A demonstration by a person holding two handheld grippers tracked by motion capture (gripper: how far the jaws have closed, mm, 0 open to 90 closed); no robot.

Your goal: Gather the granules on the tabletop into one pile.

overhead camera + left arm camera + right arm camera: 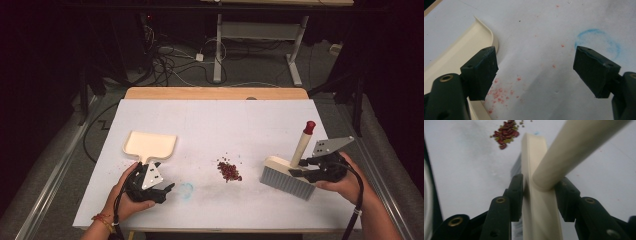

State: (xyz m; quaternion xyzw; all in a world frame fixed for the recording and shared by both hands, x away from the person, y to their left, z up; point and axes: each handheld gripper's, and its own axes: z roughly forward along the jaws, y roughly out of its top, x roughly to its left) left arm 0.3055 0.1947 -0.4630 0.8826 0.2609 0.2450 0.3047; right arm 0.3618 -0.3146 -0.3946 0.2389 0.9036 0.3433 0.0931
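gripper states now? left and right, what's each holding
Left gripper: open, nothing between the jaws, beside the dustpan.
Right gripper: jaws straddle the brush head at the handle's base; a firm grip cannot be told.

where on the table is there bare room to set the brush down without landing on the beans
The far half of the table, beyond the dustpan and the brush, is bare. The near edge below the beans is also free. Crowded: the middle strip from the left gripper across the beans to the right gripper.
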